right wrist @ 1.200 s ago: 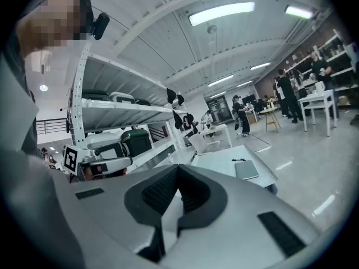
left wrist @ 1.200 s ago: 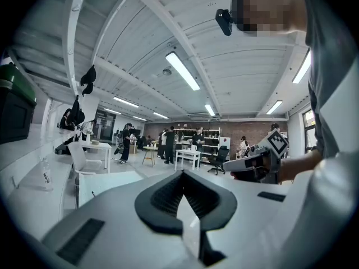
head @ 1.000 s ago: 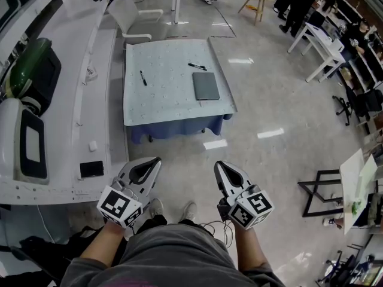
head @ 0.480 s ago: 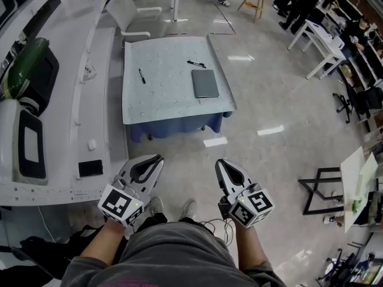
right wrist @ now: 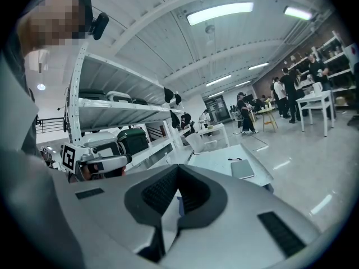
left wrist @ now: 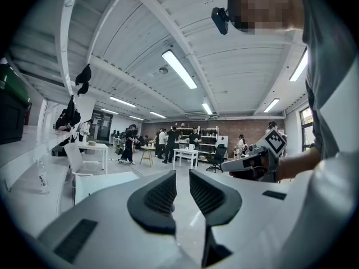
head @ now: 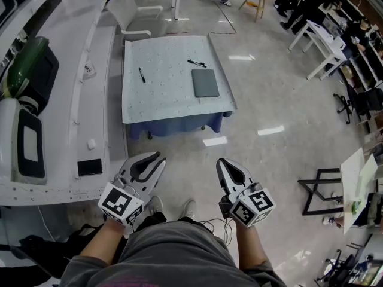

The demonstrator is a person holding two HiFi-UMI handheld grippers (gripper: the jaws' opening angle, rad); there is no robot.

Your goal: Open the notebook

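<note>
A closed grey notebook [head: 206, 83] lies flat on the right part of a low white table [head: 161, 103]; it also shows in the right gripper view as the notebook [right wrist: 242, 168]. Two black pens [head: 197, 64] [head: 142, 76] lie on the same table. Both grippers hang far from it, close to the person's legs. My left gripper [head: 160, 158] has just been opening its jaws; a gap stands between the pads [left wrist: 162, 194] with nothing in it. My right gripper [head: 223, 162] holds its jaws together and empty, and they point toward the table.
A long white shelf counter [head: 96, 100] runs along the left with a green and black case [head: 30, 70] and a white box on it. A white chair [head: 134, 17] stands behind the table. People and white desks [head: 323, 46] fill the far right; a black stand [head: 323, 190] is at right.
The left gripper's jaws, closed a second ago, now stand apart. Both hands stay where they were, and the notebook and pens lie unmoved.
</note>
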